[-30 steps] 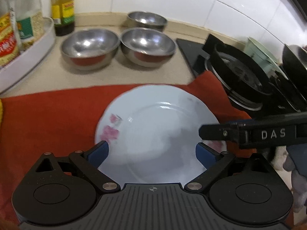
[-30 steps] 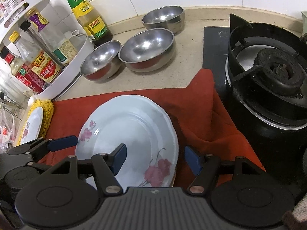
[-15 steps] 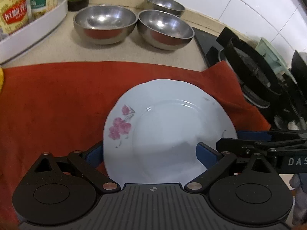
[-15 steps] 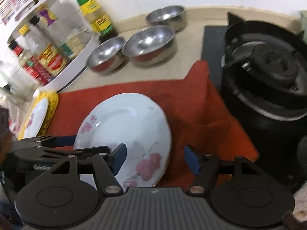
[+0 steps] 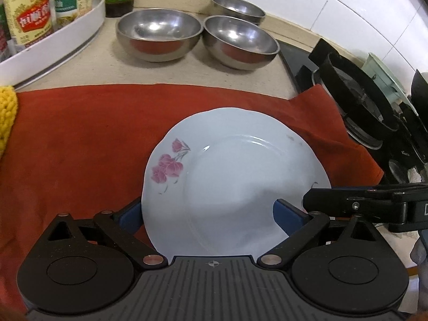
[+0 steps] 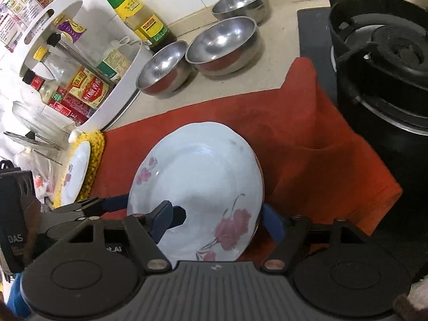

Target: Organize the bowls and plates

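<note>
While the white flowered plate (image 5: 235, 182) is held above the red cloth (image 5: 80, 139), little of the sorting appears done. The left gripper (image 5: 208, 214) is spread wide, one finger each side of the near rim. The right gripper (image 6: 216, 219) is also wide around it; contact cannot be told. Three steel bowls (image 5: 157, 37) are left unstacked, and a second plate (image 6: 77, 171) lies on a yellow mat (image 6: 93, 155).

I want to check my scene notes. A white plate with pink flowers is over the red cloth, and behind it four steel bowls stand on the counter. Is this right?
Not quite: only three steel bowls stand on the counter, as the left wrist view shows. The rest holds: the white plate with pink flowers is over the red cloth.
</note>
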Available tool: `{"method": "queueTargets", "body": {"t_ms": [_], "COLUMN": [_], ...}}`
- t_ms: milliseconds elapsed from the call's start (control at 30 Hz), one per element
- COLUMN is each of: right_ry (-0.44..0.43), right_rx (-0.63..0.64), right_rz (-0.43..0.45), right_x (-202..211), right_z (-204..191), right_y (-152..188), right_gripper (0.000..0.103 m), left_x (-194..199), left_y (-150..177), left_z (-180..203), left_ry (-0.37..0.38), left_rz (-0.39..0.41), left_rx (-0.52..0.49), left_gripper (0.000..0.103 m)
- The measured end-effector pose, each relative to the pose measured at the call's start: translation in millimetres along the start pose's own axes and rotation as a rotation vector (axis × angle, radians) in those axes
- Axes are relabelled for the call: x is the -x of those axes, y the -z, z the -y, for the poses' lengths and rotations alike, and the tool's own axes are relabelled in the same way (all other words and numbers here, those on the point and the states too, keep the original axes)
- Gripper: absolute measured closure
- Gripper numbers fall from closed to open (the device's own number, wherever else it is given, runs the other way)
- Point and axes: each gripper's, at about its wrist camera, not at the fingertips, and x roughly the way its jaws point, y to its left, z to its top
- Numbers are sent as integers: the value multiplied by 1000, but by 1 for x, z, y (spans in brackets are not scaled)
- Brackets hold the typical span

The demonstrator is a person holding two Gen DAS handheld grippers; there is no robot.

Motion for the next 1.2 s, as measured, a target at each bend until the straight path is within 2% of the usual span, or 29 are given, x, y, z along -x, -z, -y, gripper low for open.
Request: {"method": "queueTargets", "body": {"t_ms": [100, 233, 400, 467, 567, 633, 700, 833, 900, 1067, 1133, 1200], "right_ry": [-11, -43, -106, -120, -154, -161, -128, 25, 31, 103, 64, -14], "right_rx": [-1, 11, 28, 33, 45, 68, 72, 80, 48, 40, -4, -74], "right_rz": [-9, -25, -37, -64, -80, -77, -67, 40, 37, 73, 26, -27], "right_x": [-4, -11, -24, -36, -46, -45, -38, -21, -19, -15, -21, -29], "right_z": [-5, -13, -29, -37, -47, -49, -44, -34, -30, -24, -19, -10], "right_y": [0, -4, -18, -22, -28, -30, -28, -24, -21, -12, -10, -6], "right_gripper": [32, 32, 32, 32, 32, 32, 32, 32, 32, 32, 32, 30], "left_x": [3, 13, 24, 29, 33, 30, 20, 10, 7, 6, 6, 5], "left_y": [1, 2, 1, 3, 4, 3, 2, 3, 2, -8, -8, -5], "left_z": [-6, -23, -40, -49, -62, -59, -50, -33, -28, -52, -49, -42], "left_ry": [-30, -21, -121, -137, -78, -43, -32, 84, 71, 85, 88, 95], "left_rz": [3, 31, 77, 98, 99, 88, 57, 14, 3, 11, 11, 9], "left_rx": [17, 91, 89, 131, 178, 145, 73, -17, -67, 8, 1, -31], "left_gripper": [2, 3, 2, 1, 2, 1, 2, 2, 2, 1, 1, 1]}}
